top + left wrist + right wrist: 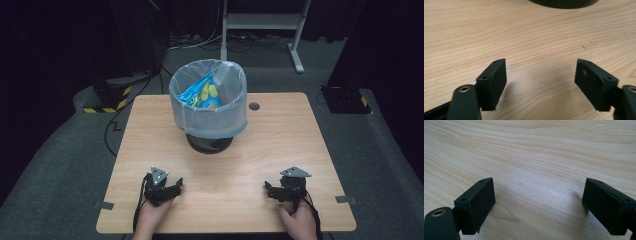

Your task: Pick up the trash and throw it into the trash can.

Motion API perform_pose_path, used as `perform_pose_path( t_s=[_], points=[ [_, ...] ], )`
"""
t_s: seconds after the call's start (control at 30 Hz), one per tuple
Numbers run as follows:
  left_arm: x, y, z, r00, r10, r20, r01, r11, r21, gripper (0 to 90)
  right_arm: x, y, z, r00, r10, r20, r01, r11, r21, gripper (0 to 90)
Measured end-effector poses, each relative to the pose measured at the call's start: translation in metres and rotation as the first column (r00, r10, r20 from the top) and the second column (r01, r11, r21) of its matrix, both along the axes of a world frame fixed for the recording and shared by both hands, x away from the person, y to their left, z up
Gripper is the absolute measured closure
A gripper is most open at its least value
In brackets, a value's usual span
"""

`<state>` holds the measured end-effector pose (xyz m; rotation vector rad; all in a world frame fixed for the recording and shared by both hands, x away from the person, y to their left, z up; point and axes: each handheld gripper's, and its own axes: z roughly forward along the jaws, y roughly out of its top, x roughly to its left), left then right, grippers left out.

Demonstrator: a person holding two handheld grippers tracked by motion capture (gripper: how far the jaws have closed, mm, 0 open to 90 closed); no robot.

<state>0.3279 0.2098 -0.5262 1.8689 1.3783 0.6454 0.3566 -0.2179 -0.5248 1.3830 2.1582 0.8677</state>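
A black bin (209,102) lined with a pale plastic bag stands at the middle back of the wooden table (150,150). A blue and yellow snack packet (204,93) lies inside it. My left gripper (172,186) rests near the front left of the table, held by a hand, open with nothing between its jaws (540,75). My right gripper (270,190) rests near the front right, also open and empty (539,200). The bin's dark base (564,3) shows at the top of the left gripper view.
A round cable hole (254,106) sits in the table right of the bin. A white metal stand (260,25) is on the floor behind the table. Dark stands with yellow-black tape (107,97) flank the table on grey carpet.
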Motion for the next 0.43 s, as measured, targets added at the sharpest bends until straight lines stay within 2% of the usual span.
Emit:
perform_pose_path(
  t_s=[0.03, 0.07, 0.1, 0.17, 0.23, 0.43],
  points=[
    [0.0007, -0.0017, -0.0004, 0.9999, -0.008, -0.009, 0.008, 1.0000, 0.005, 24.6, 0.0000, 0.0000, 0.0000, 1.0000, 0.000, 0.000, 0.000, 1.0000, 0.000, 10.6],
    [0.0028, -0.0044, -0.0011, 0.9987, -0.032, -0.040, 0.033, 0.9992, 0.022, 24.4, 0.0000, 0.0001, 0.0000, 1.0000, 0.000, 0.000, 0.000, 1.0000, 0.000, 10.6],
    [0.0041, -0.0088, -0.0021, 0.9973, -0.051, -0.053, 0.054, 0.9976, 0.044, 23.7, 0.0000, 0.0001, -0.0001, 1.0000, 0.000, -0.001, 0.000, 1.0000, 0.000, 10.5],
    [0.0035, -0.0114, -0.0016, 0.9949, -0.087, -0.050, 0.090, 0.9946, 0.053, 23.4, 0.0001, 0.0003, 0.0000, 1.0000, -0.001, -0.002, 0.001, 1.0000, -0.001, 10.2],
    [0.0042, -0.0102, -0.0019, 0.9947, -0.086, -0.056, 0.088, 0.9956, 0.033, 23.4, 0.0001, 0.0005, 0.0000, 1.0000, -0.003, -0.003, 0.003, 1.0000, -0.002, 10.1],
    [0.0040, -0.0100, -0.0019, 0.9947, -0.087, -0.055, 0.089, 0.9954, 0.035, 23.9, 0.0002, 0.0013, -0.0001, 1.0000, -0.006, -0.004, 0.006, 1.0000, 0.002, 10.0]
  ],
)
